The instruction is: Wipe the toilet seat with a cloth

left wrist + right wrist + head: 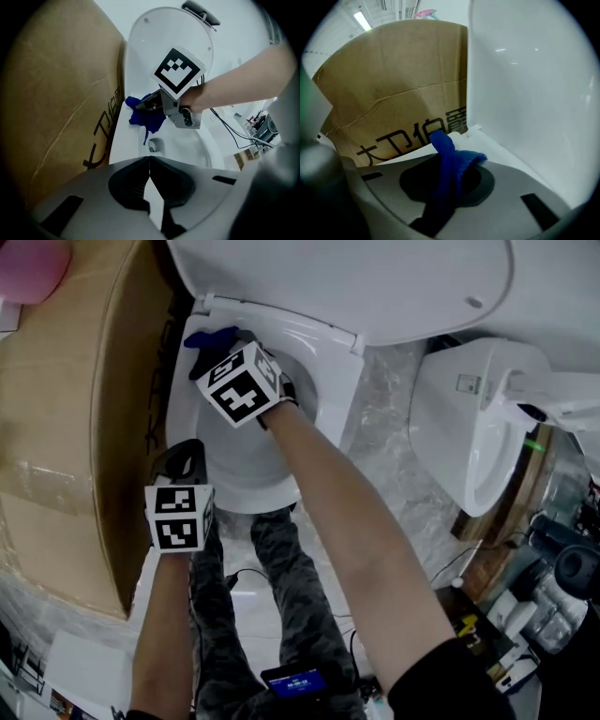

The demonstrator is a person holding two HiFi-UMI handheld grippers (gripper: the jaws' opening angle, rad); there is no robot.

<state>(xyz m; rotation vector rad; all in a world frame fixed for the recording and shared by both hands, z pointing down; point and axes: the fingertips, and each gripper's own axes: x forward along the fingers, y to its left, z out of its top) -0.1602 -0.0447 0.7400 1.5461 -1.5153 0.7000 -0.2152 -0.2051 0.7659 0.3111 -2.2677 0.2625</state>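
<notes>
- Head view looks steeply down on a raised white plastic lid (375,282), tipped back so that the white toilet seat (330,381) in front of it lies bare for wiping.
- The right gripper (217,348) reaches up to the foot of the lid, at the seat's back corner. Its fingers (413,183) are clamped on a bunched blue cloth (208,337), and a fold of the cloth stands up out of them in the right gripper view.
- From where I stand, the cloth lies on the seat just in front of the lid. It hangs off the fingertips so that fabric, not plastic, meets the surface. Whether it presses hard I cannot tell.
- The gripper is tilted nose down towards the lid, which looks chosen to get the cloth into the tight angle where seat and lid meet.
- The left gripper (185,460) hangs well out from the lid, over the seat's front end. The left gripper view shows its fingers (130,186) shut tight against each other with nothing between them.
- I take it that hand is simply kept out of the way, since one cloth does the job.
- A tall brown cardboard box (56,446) with black printed characters stands close beside the lid, so that corner leaves the cloth little room to swing.
- My guess is that the wipe is at its back corner, with most of the ring yet to be covered.
</notes>
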